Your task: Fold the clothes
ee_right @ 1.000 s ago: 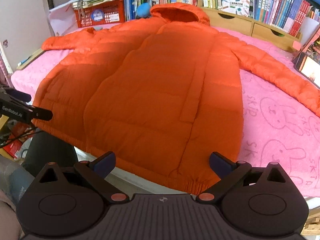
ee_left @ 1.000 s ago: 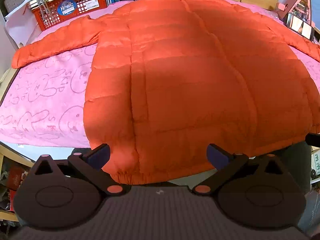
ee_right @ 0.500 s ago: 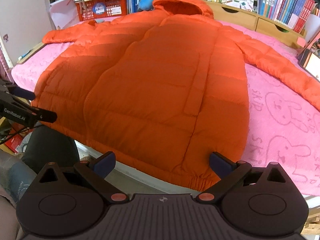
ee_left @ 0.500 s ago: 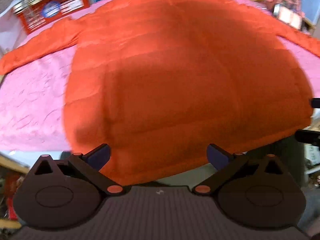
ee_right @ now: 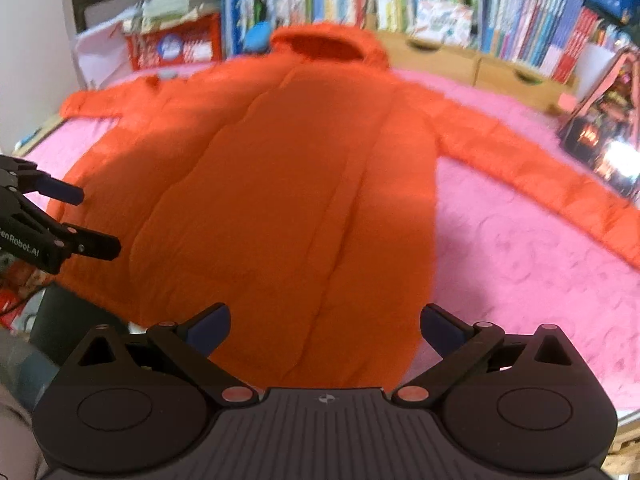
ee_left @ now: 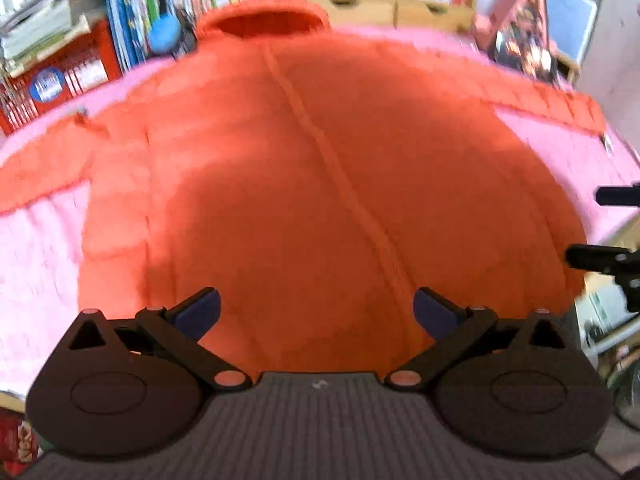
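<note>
The left tool hangs over the near edge of the bench, above the bottom of the orange jacket, with its two fingers spread wide and nothing between them. The right tool hangs the same way over the bottom of the jacket, fingers spread wide and holding nothing. The jacket lies flat, front side up, on a pink blanket that covers the bench. Its hood points to the far edge and its sleeves reach out to both sides. At the far left corner a red basket holds papers, with more papers piled on top. Books stand in rows behind the far edge.
</note>
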{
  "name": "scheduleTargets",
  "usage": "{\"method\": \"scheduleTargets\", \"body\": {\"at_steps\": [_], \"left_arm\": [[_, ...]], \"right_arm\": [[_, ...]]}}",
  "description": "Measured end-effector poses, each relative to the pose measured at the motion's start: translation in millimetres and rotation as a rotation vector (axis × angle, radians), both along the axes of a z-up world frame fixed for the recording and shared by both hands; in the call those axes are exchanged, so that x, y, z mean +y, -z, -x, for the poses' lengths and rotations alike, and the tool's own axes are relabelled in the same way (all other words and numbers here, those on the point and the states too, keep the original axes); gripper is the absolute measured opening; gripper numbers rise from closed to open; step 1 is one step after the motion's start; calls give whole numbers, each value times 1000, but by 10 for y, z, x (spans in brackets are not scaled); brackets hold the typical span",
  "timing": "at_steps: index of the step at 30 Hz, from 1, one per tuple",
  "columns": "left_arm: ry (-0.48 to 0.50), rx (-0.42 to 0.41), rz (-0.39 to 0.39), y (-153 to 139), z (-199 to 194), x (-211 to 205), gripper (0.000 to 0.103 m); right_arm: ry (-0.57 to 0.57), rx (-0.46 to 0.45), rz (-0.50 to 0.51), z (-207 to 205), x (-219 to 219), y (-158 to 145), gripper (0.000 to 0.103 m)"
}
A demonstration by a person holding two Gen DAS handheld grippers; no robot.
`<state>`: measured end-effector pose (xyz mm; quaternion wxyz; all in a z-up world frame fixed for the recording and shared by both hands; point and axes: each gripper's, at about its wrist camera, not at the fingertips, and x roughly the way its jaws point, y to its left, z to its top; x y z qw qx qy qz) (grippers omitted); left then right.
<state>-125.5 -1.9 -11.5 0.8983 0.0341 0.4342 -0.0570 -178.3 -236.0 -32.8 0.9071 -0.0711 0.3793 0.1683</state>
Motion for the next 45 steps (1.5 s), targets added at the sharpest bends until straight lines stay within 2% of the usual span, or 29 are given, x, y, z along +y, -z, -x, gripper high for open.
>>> {"method": "scheduleTargets", "body": {"at_steps": [2, 4, 8, 12, 17, 23, 27, 29, 31, 33, 34, 37, 42, 45], "left_arm": [[-35, -52, 10, -66, -130, 111, 103], [-90, -89, 30, -109, -284, 244, 103], [-197, -124, 77, -129, -623, 552, 103], [-277, -156, 64, -89, -1003, 775, 103], [-351, -183, 62, 5, -1433, 946, 103], [-436, -173, 109, 195, -1798, 1101, 103], [-447, -165, 77, 353, -1857, 1141, 103], [-436, -177, 60, 415, -1841, 1123, 103], [-427, -193, 37, 453, -1829, 1084, 103], [-420, -196, 21, 481, -1847, 1057, 103], [-416, -197, 13, 495, -1857, 1044, 103], [-413, -198, 21, 513, -1865, 1062, 103], [-413, -207, 46, 512, -1853, 1099, 103], [-413, -213, 59, 508, -1847, 1113, 103]], "right_arm": [[43, -69, -40, -88, -138, -37, 103], [139, -140, -107, -253, -384, -32, 103], [468, -238, -265, -536, -1106, 28, 103], [744, -298, -375, -702, -1788, 163, 103], [884, -311, -415, -1017, -2321, 296, 102], [947, -252, -482, -1440, -2553, 417, 98], [999, -238, -486, -1634, -2676, 456, 96], [1021, -229, -456, -1748, -2737, 475, 90], [1034, -216, -408, -1855, -2785, 473, 62], [1054, -205, -374, -1950, -2826, 465, 50], [1064, -197, -377, -1989, -2850, 463, 40], [1068, -189, -438, -2014, -2846, 390, 18], [909, -302, -413, -1982, -2352, -60, 11], [716, -376, -391, -2030, -1747, -377, 11]]}}
